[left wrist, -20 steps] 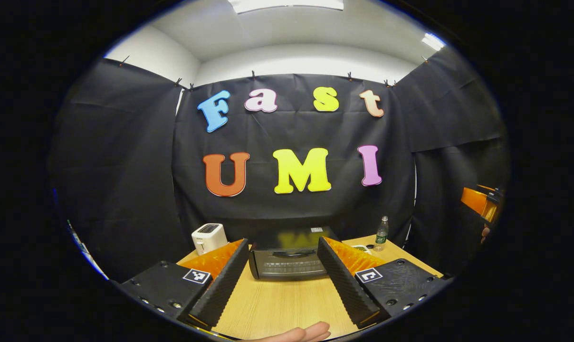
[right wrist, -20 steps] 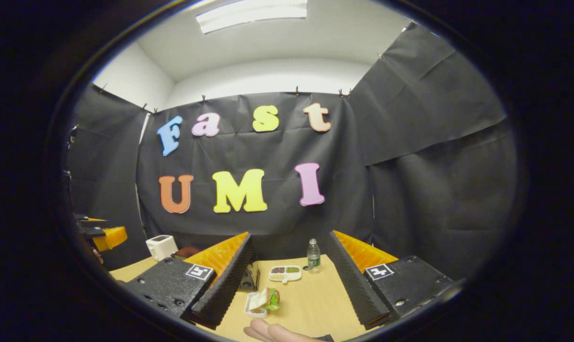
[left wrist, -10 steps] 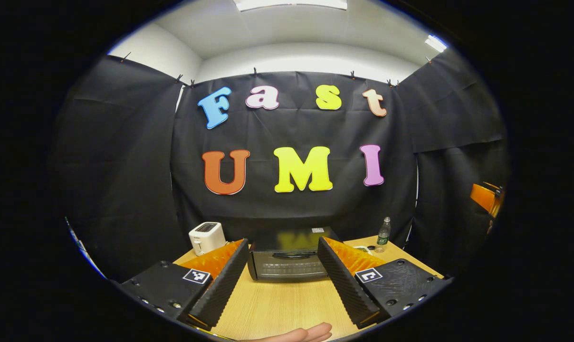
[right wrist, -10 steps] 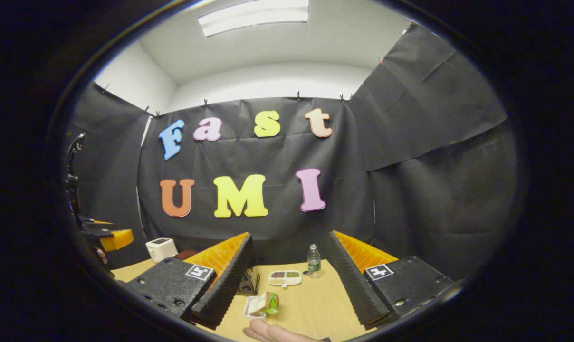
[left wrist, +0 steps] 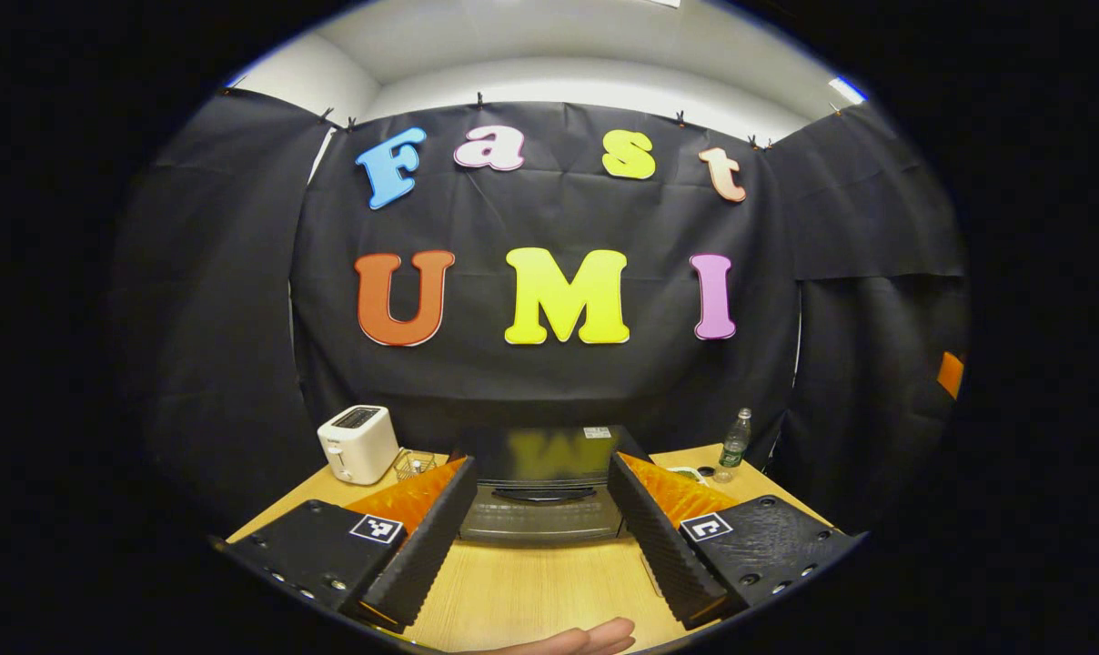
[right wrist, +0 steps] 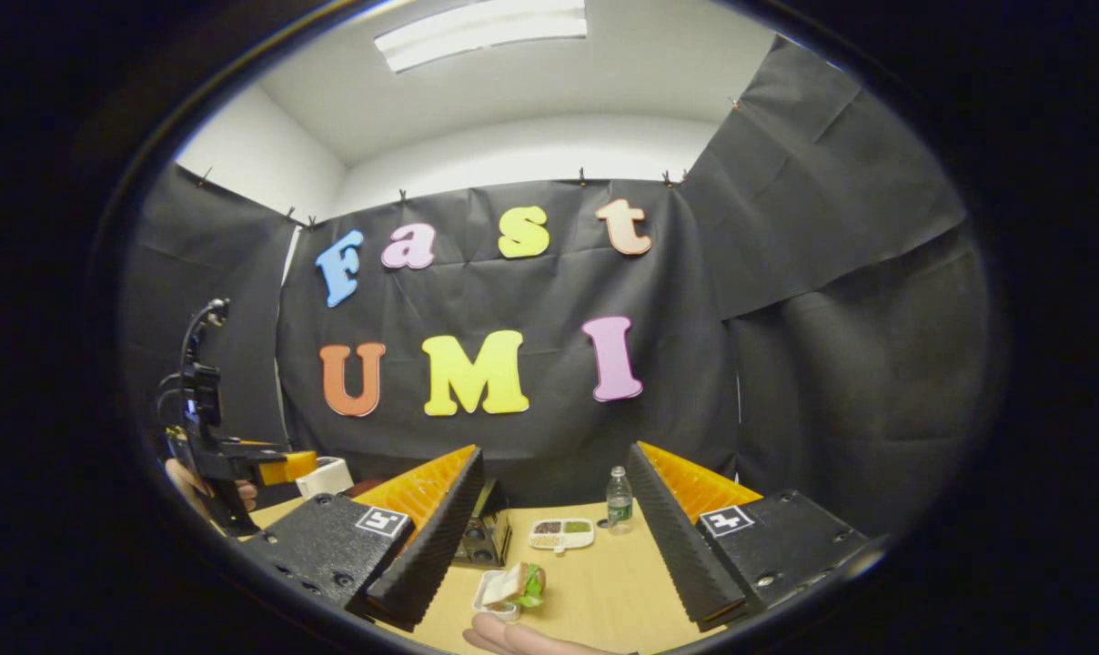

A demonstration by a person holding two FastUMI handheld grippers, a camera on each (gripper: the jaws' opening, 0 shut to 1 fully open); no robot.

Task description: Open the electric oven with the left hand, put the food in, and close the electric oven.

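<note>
1. Left hand-held gripper [left wrist: 540, 537] hangs above the tabletop [left wrist: 531, 591] with its fingers spread wide and nothing between them
2. Straight ahead between those fingers sits the electric oven [left wrist: 540, 496], its door closed and the handle across the top of the door, well apart from the fingertips
3. A white toaster [left wrist: 358, 443] stands to the left of the oven, with a small wire basket [left wrist: 410, 464] between the two
4. A plastic bottle [left wrist: 734, 443] stands upright at the far right of the tabletop, near the wall
5. Right hand-held gripper [right wrist: 559, 546] is likewise wide open and empty, held over the tabletop
6. Just ahead of it, near the front edge, the food [right wrist: 522, 584], a sandwich with green leaf, lies in a small white tray [right wrist: 486, 596]
7. Farther back lies a white divided dish [right wrist: 560, 534] with the bottle just to its right
8. In the right gripper view, a corner of the oven shows past the inner finger, and the left hand-held gripper appears at the far left, held by a hand [right wrist: 190, 482]
</note>
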